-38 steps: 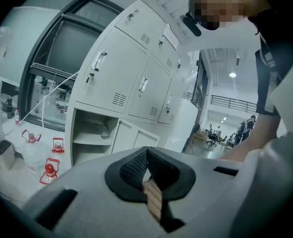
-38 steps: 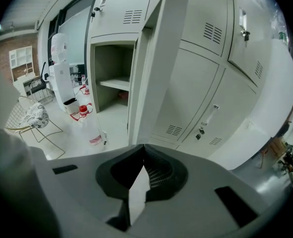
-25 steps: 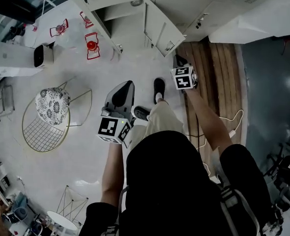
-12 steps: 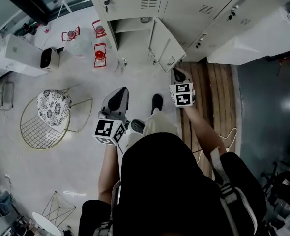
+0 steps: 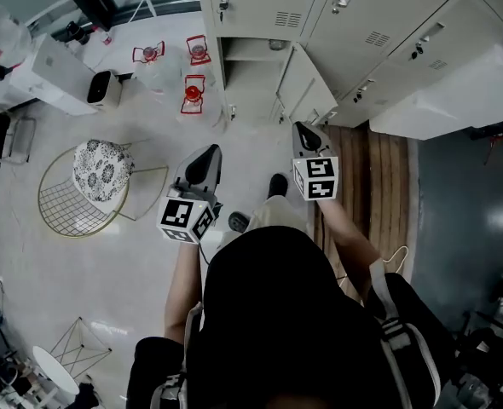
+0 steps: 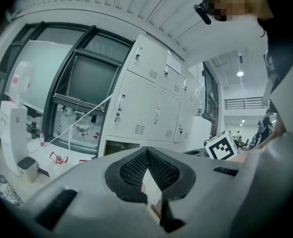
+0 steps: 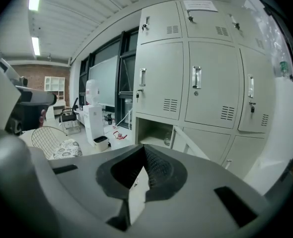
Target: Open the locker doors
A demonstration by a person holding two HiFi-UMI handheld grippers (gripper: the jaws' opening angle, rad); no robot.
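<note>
Both claws are pinched shut on nothing. The right claw (image 7: 145, 155), pads meeting at the tip, points at the lockers (image 7: 196, 103), and the left claw (image 6: 147, 152) is closed the same way. In the head view the lockers stand from twelve to one o'clock, well apart from both claws. One low door (image 5: 307, 83) hangs open at twelve o'clock of the right claw; the others look closed. The risk, I judge, is that shut jaws would only bump a handle (image 7: 196, 78), and the open door juts into the right claw's path. The person's body hides the near floor, the top lockers are cut off, and the locks are too small to read.
</note>
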